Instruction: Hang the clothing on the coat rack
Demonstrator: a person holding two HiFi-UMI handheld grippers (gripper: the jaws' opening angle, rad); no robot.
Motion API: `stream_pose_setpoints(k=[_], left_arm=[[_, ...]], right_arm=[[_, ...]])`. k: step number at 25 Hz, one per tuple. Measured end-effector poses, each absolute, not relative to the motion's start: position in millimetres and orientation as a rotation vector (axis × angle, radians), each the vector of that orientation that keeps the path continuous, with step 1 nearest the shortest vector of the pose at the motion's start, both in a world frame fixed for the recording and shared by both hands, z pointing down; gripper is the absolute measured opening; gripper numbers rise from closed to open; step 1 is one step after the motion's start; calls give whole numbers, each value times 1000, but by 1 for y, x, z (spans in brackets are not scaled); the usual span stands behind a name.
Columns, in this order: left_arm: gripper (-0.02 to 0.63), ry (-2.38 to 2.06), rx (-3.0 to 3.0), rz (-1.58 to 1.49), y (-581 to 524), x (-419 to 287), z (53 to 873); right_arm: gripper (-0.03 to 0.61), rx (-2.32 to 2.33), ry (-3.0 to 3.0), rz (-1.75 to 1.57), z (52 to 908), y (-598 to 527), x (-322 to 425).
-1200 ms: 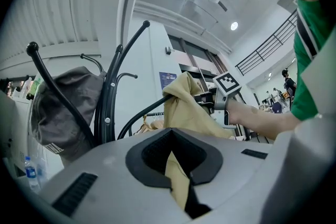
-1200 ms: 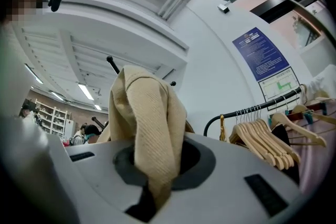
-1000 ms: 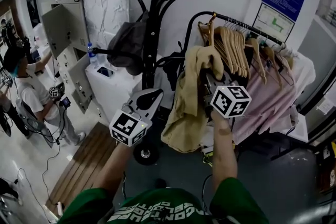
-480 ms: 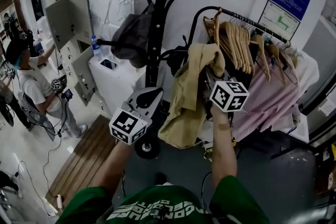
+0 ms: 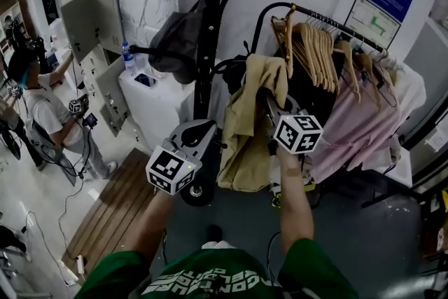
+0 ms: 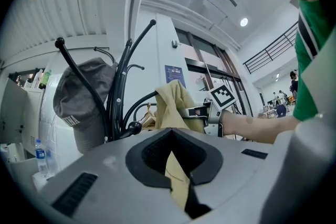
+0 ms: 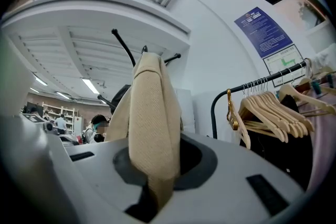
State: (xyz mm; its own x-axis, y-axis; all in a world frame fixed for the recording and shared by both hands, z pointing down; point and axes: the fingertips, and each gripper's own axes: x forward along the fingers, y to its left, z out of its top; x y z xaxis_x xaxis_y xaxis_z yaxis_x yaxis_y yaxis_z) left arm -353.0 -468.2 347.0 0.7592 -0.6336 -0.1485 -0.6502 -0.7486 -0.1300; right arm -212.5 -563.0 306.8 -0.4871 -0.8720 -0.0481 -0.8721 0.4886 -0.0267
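Note:
A black coat rack [image 5: 206, 45] with curved hooks stands in the middle, a dark grey garment [image 5: 175, 38] on its left hook. My right gripper [image 5: 269, 103] is shut on a fold of the beige garment [image 5: 245, 129], which hangs just right of the pole. In the right gripper view the beige garment [image 7: 152, 113] drapes over the jaws of the right gripper [image 7: 157, 165]. My left gripper [image 5: 207, 127] points at the cloth's left edge. Its jaws in the left gripper view [image 6: 172, 136] stand close, and a beige strip shows in the slit. Whether they pinch it is unclear.
A clothes rail with wooden hangers [image 5: 318, 52] and pink clothing [image 5: 357, 129] stands right of the rack. A white cabinet [image 5: 150, 105] with a water bottle [image 5: 127, 56] is at its left. A person [image 5: 42, 115] stands far left, and a slatted wooden board [image 5: 112, 210] lies on the floor.
My right gripper has sunk a little and shifted left towards the coat rack, carrying the beige garment with it. The left gripper has dropped slightly.

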Motion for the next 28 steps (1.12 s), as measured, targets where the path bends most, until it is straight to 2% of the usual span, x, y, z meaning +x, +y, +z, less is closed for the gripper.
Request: stream_pose_setpoints(k=[3,12,28], left_arm=[[5,1019,-2779,137,-461,-350,347],[5,1013,-2797,147,-426,-349,352],[5,1025,-2885,142,-352,-352,390]], right_arm=[[46,-1547,2687,9,308,-555,-215],[135,-1609,2652,-24,321,-509,-202],[126,-1731,2593,-263,402,-380,-173]])
